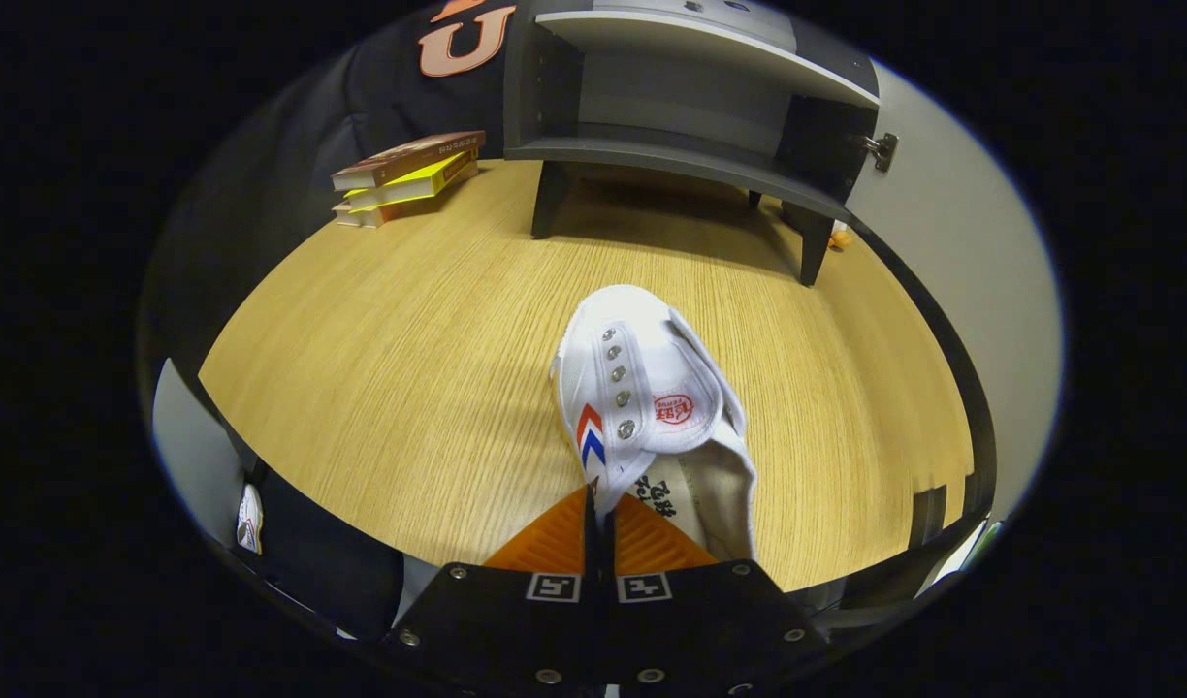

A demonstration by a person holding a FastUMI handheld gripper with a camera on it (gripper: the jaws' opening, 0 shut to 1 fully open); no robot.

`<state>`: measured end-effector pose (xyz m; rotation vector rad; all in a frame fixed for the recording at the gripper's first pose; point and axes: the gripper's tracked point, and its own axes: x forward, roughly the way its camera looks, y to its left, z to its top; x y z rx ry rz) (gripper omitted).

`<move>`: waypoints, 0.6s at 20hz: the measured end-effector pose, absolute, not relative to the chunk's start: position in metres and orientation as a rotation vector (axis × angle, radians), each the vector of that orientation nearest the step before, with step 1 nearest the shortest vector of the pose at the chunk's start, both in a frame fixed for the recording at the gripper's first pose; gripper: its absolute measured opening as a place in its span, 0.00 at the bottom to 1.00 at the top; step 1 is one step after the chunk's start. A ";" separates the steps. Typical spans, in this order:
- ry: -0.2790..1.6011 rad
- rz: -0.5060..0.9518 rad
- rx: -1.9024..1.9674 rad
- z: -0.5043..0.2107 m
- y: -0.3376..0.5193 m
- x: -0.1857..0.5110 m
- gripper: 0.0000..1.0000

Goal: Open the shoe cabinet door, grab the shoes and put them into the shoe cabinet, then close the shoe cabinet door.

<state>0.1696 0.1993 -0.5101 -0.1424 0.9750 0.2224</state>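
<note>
Our gripper [598, 528] is closest to us, and its two fingers are pressed together on the side wall of a white shoe [652, 407]. We are pinching that shoe, and it points away from us over the wooden table [380, 368]. Farther off we see a stack of books [409, 176]. Farthest back stands the shoe cabinet [690, 107], and its door [952, 252] is already swung open. We think the shoe must go inside next. We can also spot another shoe [249, 519] low beside the table. Closing the door comes last.
</note>
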 end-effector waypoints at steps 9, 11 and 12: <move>0.899 0.214 -0.081 -0.464 0.199 0.184 0.00; 0.888 0.215 -0.068 -0.456 0.195 0.181 0.00; 0.883 0.220 -0.071 -0.452 0.192 0.178 0.00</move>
